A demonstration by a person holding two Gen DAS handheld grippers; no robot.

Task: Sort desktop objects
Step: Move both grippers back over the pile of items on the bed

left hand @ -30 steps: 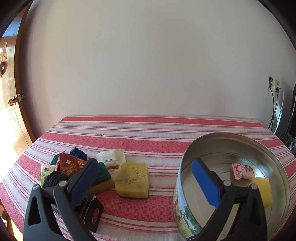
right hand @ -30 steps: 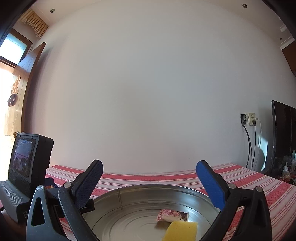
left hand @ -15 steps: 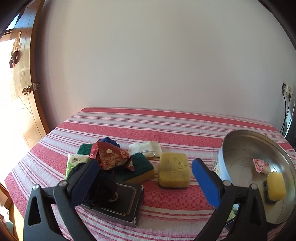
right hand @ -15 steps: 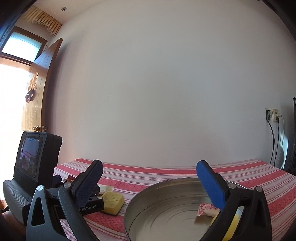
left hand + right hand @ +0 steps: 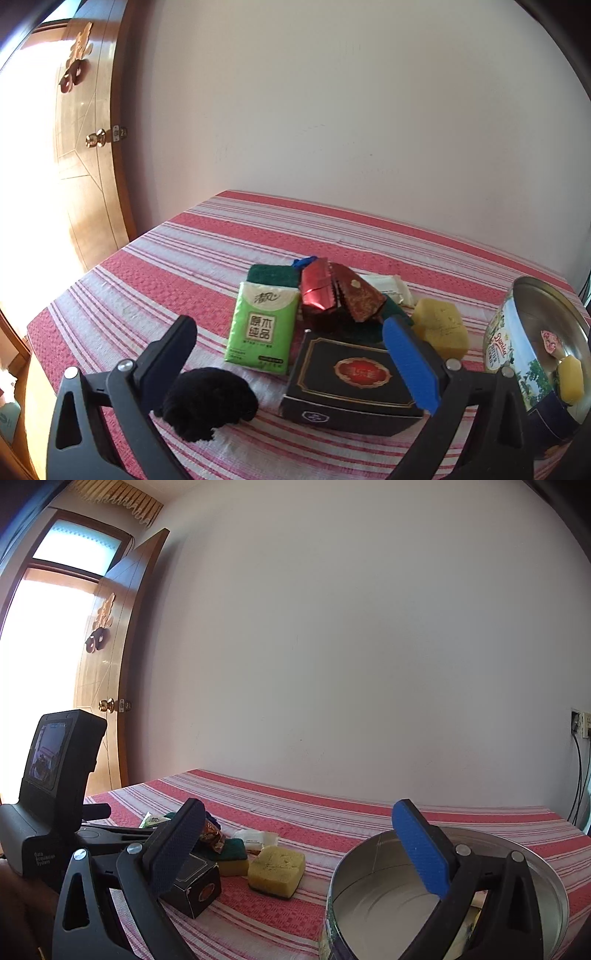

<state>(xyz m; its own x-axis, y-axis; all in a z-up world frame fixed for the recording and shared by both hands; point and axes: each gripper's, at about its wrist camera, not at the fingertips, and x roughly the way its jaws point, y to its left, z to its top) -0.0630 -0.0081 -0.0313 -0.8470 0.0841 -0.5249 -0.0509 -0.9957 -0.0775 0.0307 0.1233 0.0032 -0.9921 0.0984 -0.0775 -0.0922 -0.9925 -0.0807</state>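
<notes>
My left gripper (image 5: 291, 354) is open and empty above a pile on the striped table: a black fuzzy ball (image 5: 208, 402), a green tissue pack (image 5: 264, 326), a black box (image 5: 351, 384), red foil packets (image 5: 334, 291), a yellow sponge (image 5: 439, 326). The round metal tin (image 5: 513, 328) at the right holds a pink packet (image 5: 550, 341) and a yellow piece (image 5: 570, 376). My right gripper (image 5: 295, 847) is open and empty over the tin's near rim (image 5: 369, 849); the yellow sponge (image 5: 277, 869) and black box (image 5: 195, 886) lie to its left.
The red-and-white striped tablecloth (image 5: 207, 258) covers the table, which stands against a white wall. A wooden door (image 5: 92, 166) is at the left. The left gripper's body and screen (image 5: 55, 794) show at the left of the right wrist view. A wall socket with cables (image 5: 581, 731) is at the right.
My left gripper has swung left from over the tin to over the pile of objects. My right gripper has turned left too, so the tin now sits at the right. Both stay open.
</notes>
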